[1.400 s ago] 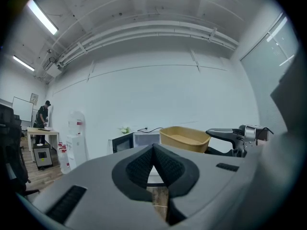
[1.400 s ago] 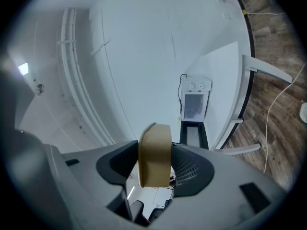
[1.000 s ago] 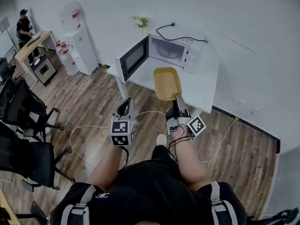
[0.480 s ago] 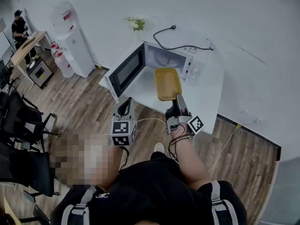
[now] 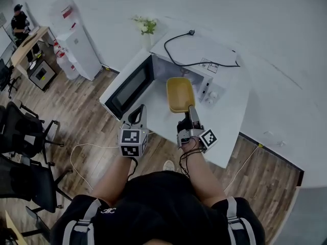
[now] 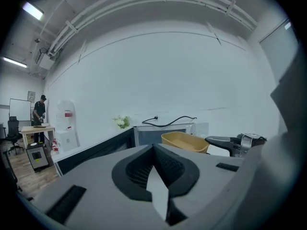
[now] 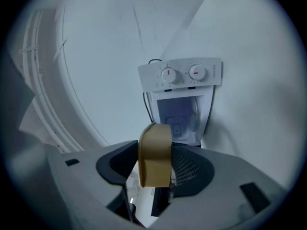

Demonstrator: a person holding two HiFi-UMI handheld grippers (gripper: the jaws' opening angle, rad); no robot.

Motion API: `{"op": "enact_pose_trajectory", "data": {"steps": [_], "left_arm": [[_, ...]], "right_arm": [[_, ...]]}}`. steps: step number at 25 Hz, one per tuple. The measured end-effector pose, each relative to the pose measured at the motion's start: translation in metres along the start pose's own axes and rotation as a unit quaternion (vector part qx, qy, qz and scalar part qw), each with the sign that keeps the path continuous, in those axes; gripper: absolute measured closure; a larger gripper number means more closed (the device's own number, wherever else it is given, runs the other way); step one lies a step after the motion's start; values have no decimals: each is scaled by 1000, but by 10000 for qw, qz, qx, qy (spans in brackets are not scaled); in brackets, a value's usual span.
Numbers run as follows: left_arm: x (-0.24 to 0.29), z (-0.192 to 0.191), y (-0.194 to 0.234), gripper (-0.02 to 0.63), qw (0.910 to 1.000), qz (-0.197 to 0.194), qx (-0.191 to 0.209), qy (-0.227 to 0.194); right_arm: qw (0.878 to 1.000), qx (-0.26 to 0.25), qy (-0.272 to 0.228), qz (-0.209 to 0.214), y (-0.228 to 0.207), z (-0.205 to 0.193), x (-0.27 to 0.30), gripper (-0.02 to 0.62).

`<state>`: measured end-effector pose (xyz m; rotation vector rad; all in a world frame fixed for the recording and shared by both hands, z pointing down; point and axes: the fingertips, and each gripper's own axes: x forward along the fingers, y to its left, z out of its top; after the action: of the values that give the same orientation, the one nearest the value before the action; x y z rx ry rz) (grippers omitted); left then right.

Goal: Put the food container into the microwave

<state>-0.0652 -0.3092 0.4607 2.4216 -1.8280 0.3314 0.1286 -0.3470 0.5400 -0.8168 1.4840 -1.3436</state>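
Fingers (image 7: 191,169) of the right gripper (image 7: 154,164) were closed on the near rim of the food container (image 5: 180,93), a shallow yellow tray held clear of the bench (image 5: 227,129) and roughly level. In the head view the container lay at frame centre, its far end pointing toward the open cavity of the microwave (image 5: 207,60). Whether that end had crossed the threshold could not be told. The right gripper view looked past the gripped rim straight into the lit cavity, with the two-dial control panel (image 7: 189,73) above it in that frame.

The microwave door (image 5: 127,86) stood swung wide toward the left of the head view, clear of the approach. A black cable (image 5: 191,61) lay across the microwave top. The left gripper (image 5: 137,115), lower left of the container and well apart from it, had its fingers brought together on nothing.

Step in hand, as judged: carrying the container to the cavity mouth. The next move would call for a straight, level push forward until the container sat inside, then releasing the rim and backing out. The door's closing would presumably fall to the idle left gripper.
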Motion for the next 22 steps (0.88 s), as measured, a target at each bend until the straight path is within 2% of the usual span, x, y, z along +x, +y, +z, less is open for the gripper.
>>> {"op": "enact_pose_trajectory", "data": {"steps": [5,12,19,22], "left_arm": [[44,-1,-2,594,9998,-20,61,192],[92,-1,16,594,9993,-185,155,301],[139,12,34,594,9973,-649,292,199],[157,13,42,594,9961,-798,267,258]], "right_arm": [[9995,146,-176,-210,-32,30,30,374],[9987,-4,-350,-370,-58,42,68,373],[9935,-141,-1099,-277,-67,63,107,374],[9900,-218,-1338,-395,-73,69,124,373]]}}
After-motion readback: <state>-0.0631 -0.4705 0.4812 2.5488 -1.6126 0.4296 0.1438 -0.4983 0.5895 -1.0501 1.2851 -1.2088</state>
